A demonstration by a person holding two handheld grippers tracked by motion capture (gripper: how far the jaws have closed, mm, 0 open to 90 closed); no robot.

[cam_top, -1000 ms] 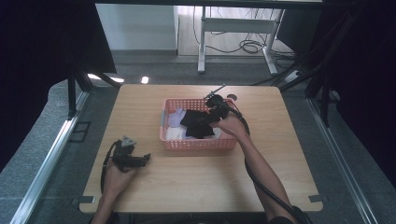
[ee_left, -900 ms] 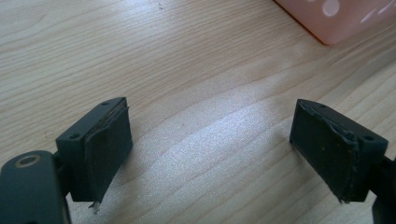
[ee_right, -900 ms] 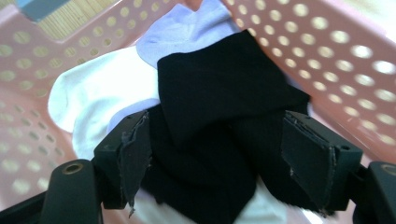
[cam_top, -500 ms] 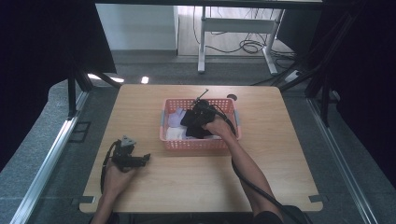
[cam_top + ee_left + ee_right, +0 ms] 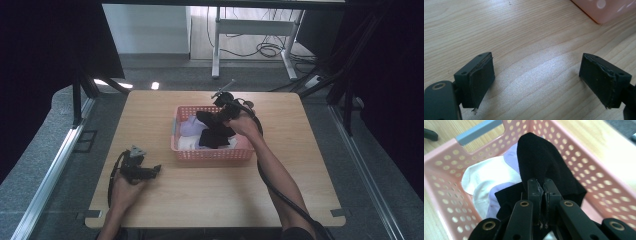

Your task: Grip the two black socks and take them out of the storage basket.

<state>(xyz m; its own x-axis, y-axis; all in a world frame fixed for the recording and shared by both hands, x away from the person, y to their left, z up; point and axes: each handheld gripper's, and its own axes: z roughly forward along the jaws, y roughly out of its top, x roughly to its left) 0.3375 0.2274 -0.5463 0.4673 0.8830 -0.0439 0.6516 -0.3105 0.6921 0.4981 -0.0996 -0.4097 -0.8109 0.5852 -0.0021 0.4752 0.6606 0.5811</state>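
My right gripper [image 5: 541, 187] pinches a soft black sock [image 5: 544, 162] inside the pink holey plastic basket [image 5: 446, 195], my left gripper [image 5: 536, 80] rests wide open at about eight o'clock, so I think lifting the sock out comes next.
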